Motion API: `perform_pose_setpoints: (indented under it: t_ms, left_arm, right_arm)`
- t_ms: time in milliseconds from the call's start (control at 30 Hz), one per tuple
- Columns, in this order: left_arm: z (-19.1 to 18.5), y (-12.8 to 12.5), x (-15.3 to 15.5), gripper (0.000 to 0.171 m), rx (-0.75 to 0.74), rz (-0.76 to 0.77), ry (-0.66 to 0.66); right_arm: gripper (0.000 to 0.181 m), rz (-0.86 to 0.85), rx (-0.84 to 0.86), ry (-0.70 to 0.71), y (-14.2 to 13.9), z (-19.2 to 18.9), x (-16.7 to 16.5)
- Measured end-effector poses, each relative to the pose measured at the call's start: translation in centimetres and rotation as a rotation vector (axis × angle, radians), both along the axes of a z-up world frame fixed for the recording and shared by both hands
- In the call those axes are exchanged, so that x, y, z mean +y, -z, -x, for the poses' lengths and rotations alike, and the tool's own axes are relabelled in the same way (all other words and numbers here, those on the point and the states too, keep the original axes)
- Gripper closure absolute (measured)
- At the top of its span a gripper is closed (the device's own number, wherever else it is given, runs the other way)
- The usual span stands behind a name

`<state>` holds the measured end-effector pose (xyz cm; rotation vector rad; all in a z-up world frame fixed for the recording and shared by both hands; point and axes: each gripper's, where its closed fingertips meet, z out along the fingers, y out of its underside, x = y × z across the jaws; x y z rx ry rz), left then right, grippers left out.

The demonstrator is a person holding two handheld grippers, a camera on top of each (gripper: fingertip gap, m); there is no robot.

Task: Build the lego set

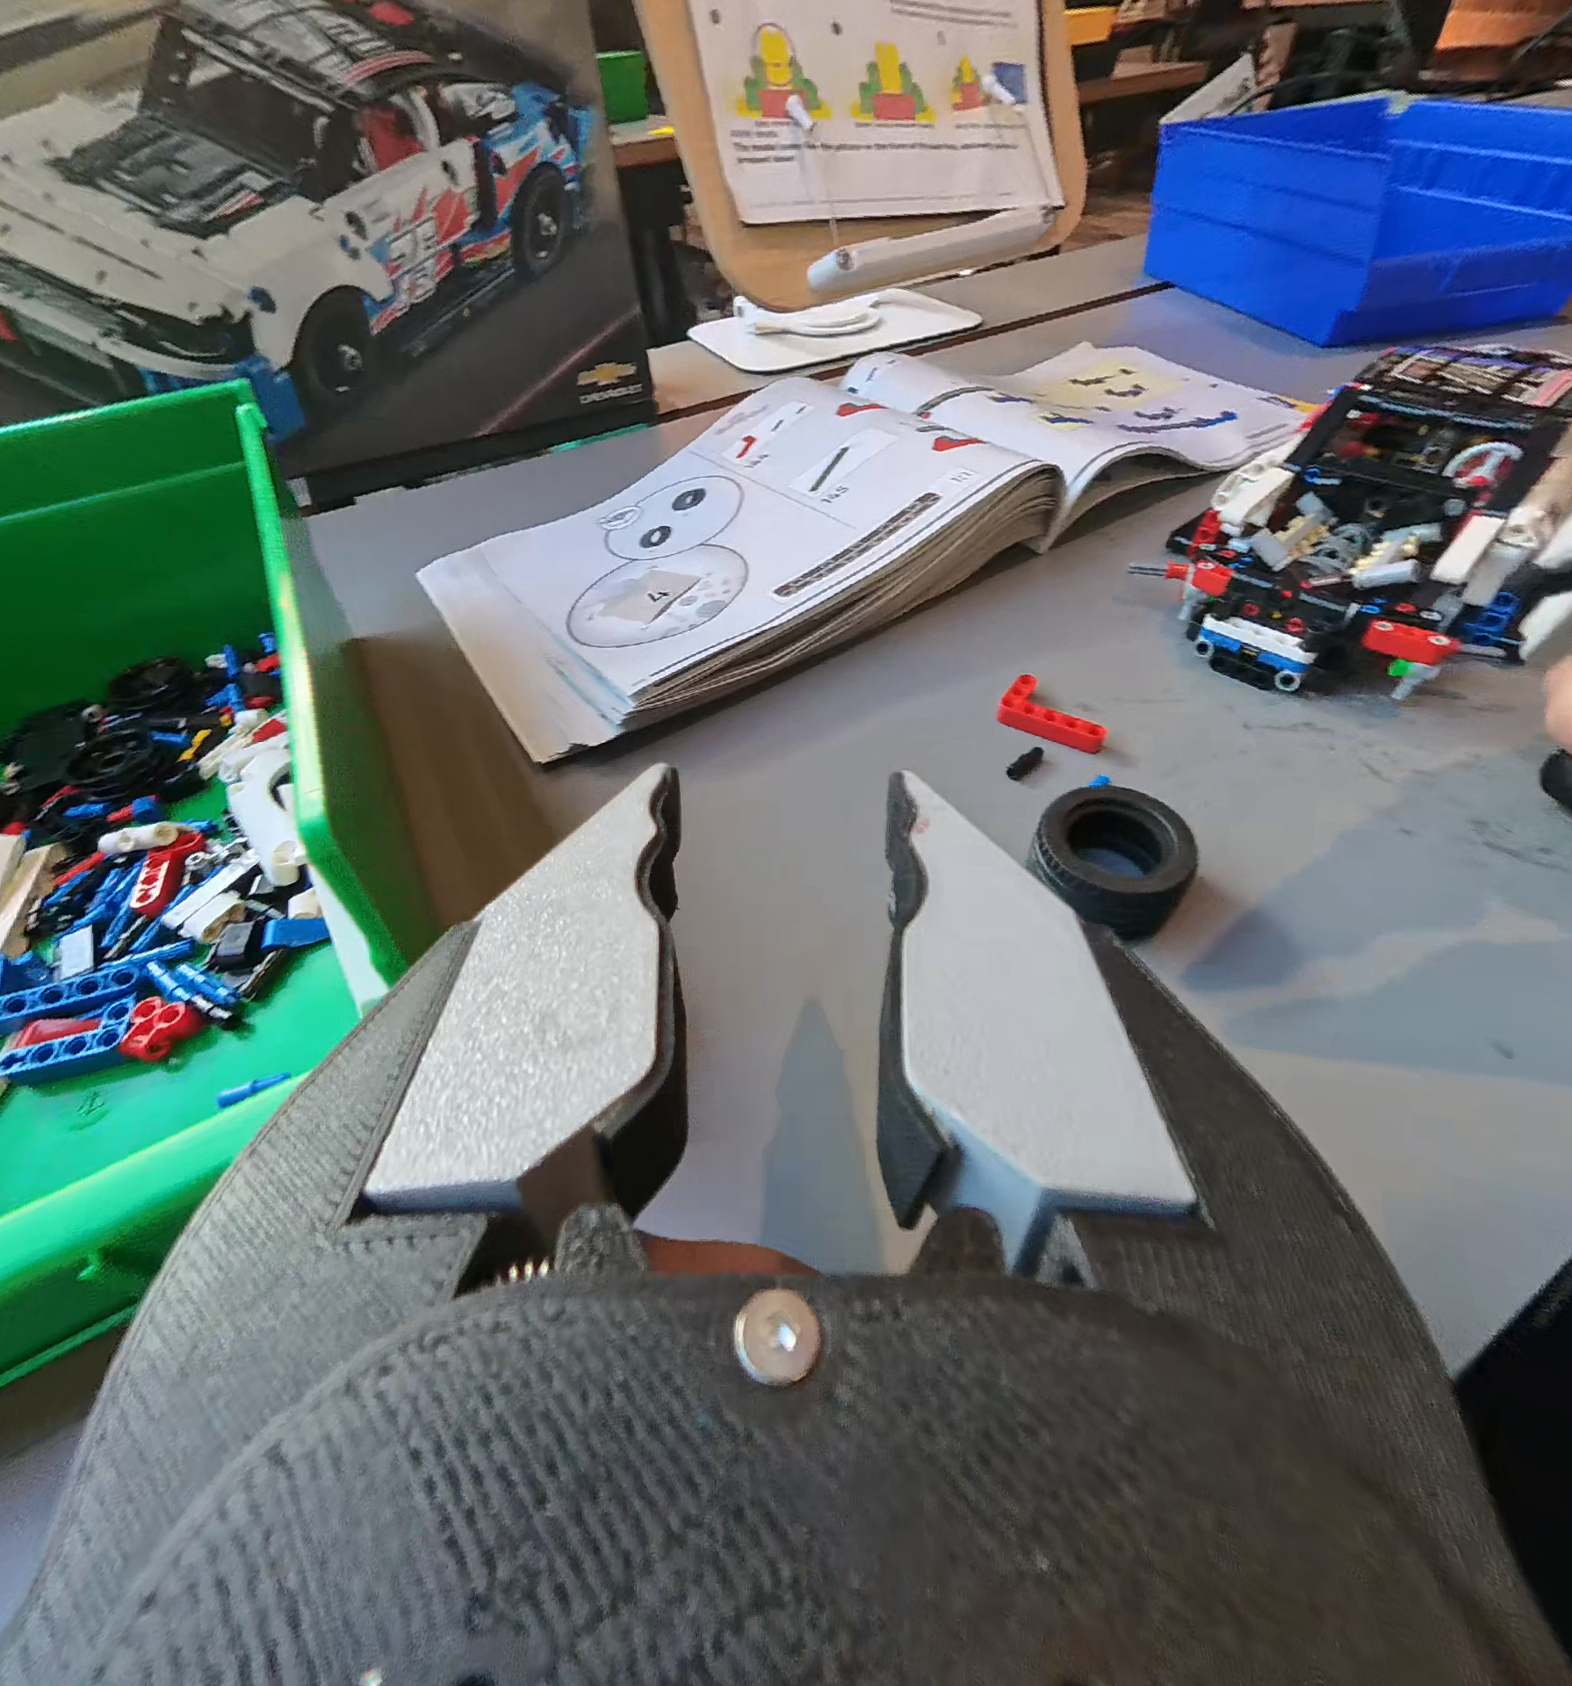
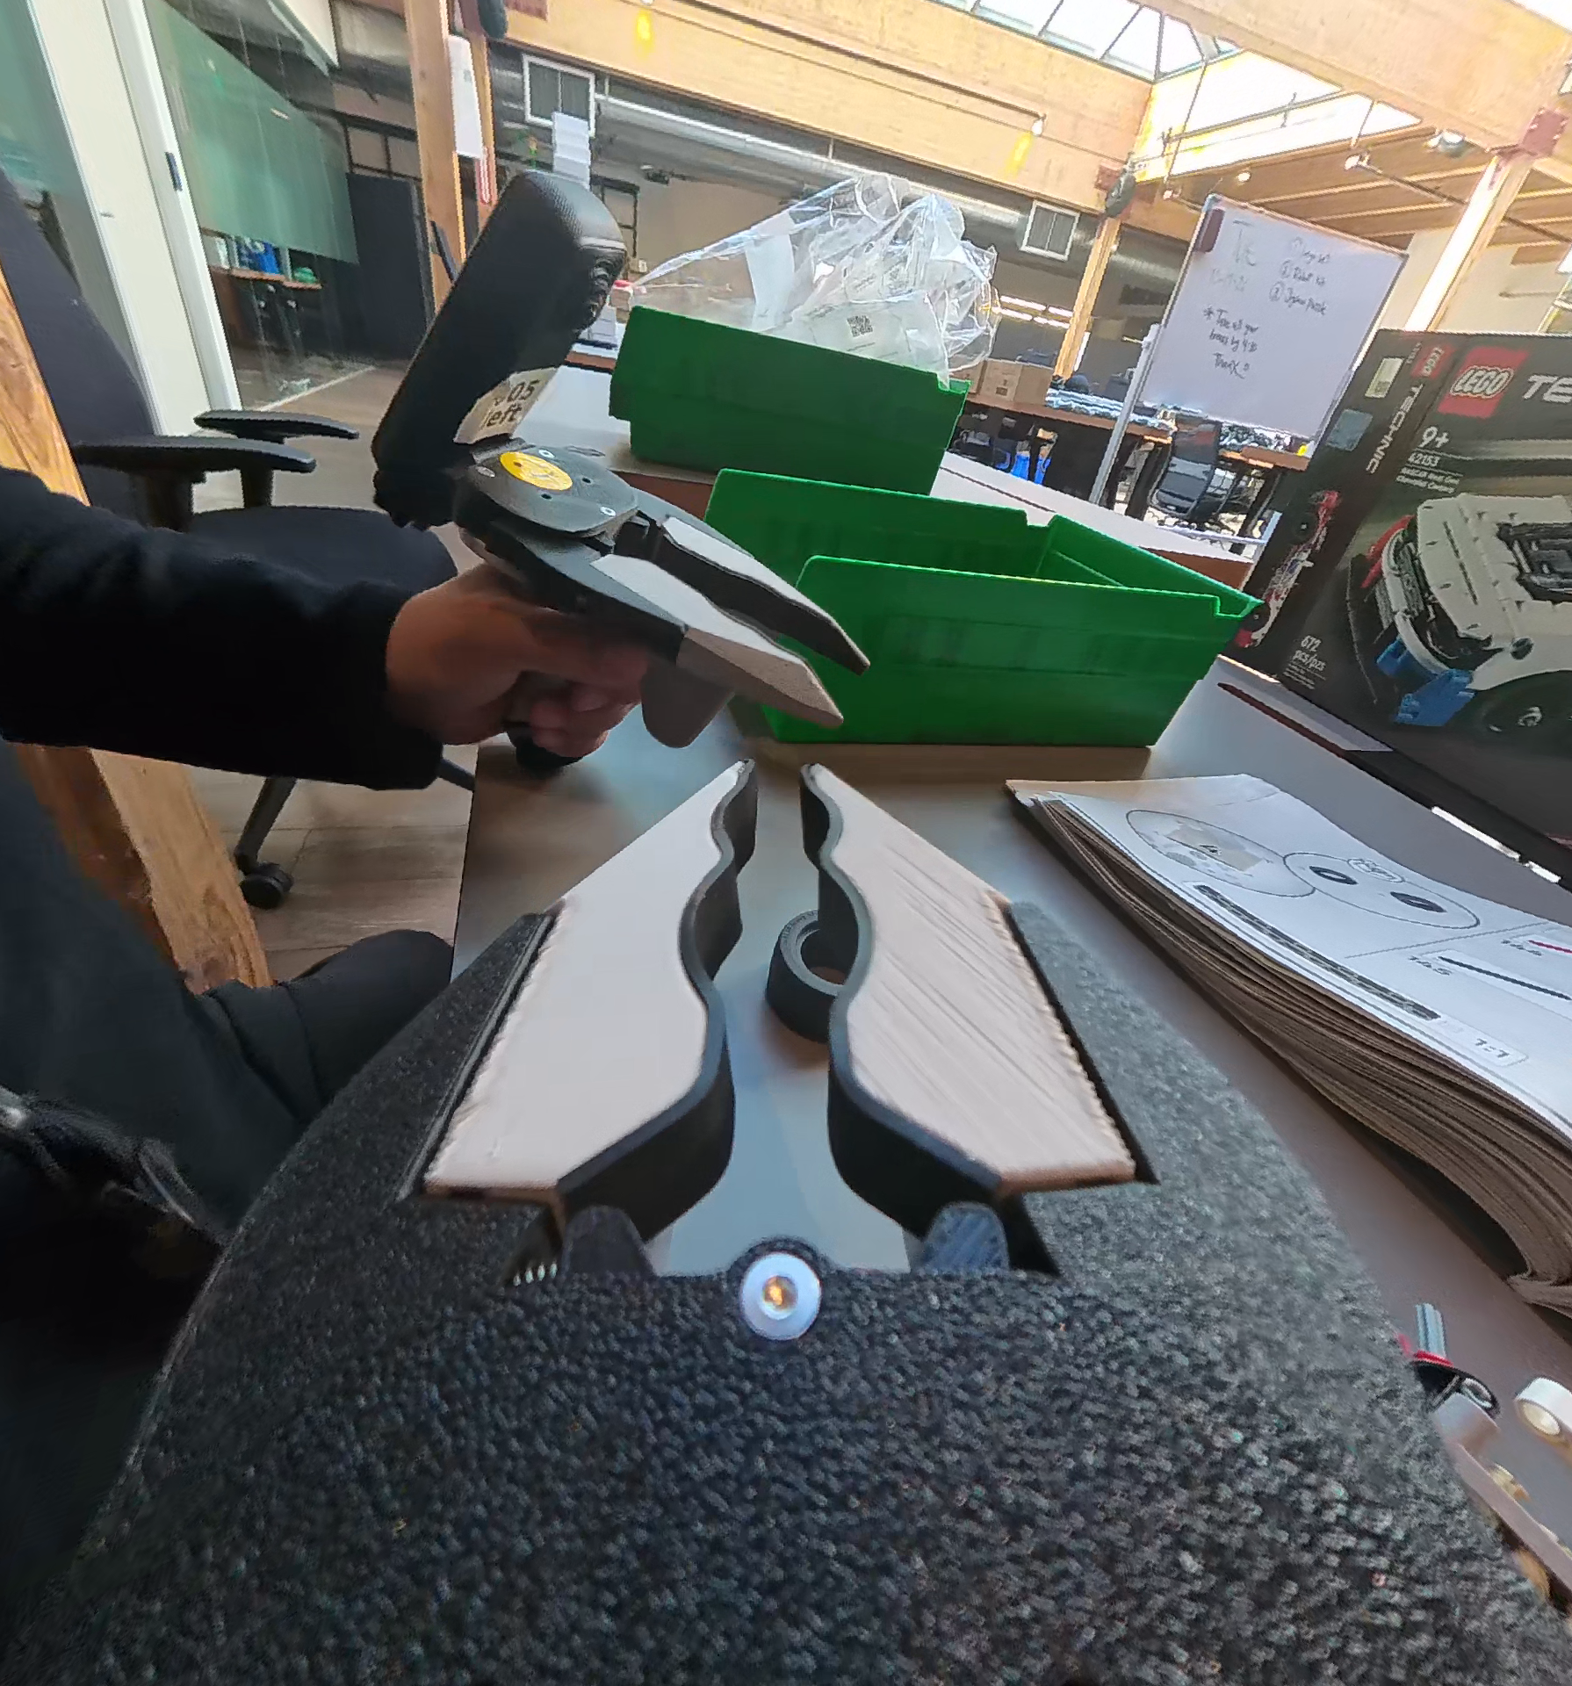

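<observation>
Tyre (image 2: 810, 981) half hidden behind right gripper (image 2: 778, 775) finger

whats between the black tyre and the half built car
In the left wrist view, a red L-shaped beam and small black pin lie between black rubber tyre and half-built car.

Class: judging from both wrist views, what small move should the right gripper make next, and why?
Probably lower the right gripper and close on the black tyre: its jaws are open and empty, the tyre lies loose on the table between them, while the left gripper hangs open nearby.
</observation>
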<state>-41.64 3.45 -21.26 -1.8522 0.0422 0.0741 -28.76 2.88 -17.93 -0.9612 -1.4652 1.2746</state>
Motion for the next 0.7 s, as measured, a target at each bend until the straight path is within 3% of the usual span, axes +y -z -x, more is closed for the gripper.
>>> perform_pose_setpoints:
  t_ms: [200, 400, 700]
  left_arm:
    - [0.0, -0.4, 0.2, 0.127, -0.057, -0.029, 0.036]
    - [-0.1, 0.1, 0.5, 0.123, 0.018, 0.001, 0.012]
    - [-0.1, -0.3, 0.3, 0.122, 0.054, -0.023, -0.012]
  right_arm:
    - [0.174, -0.006, -0.016, -0.033, 0.2, 0.8, -0.2]
    - [0.176, -0.002, 0.013, -0.014, -0.2, 0.6, 0.1]
    - [0.18, 0.024, -0.006, 0.098, 0.0, 0.7, 1.7]
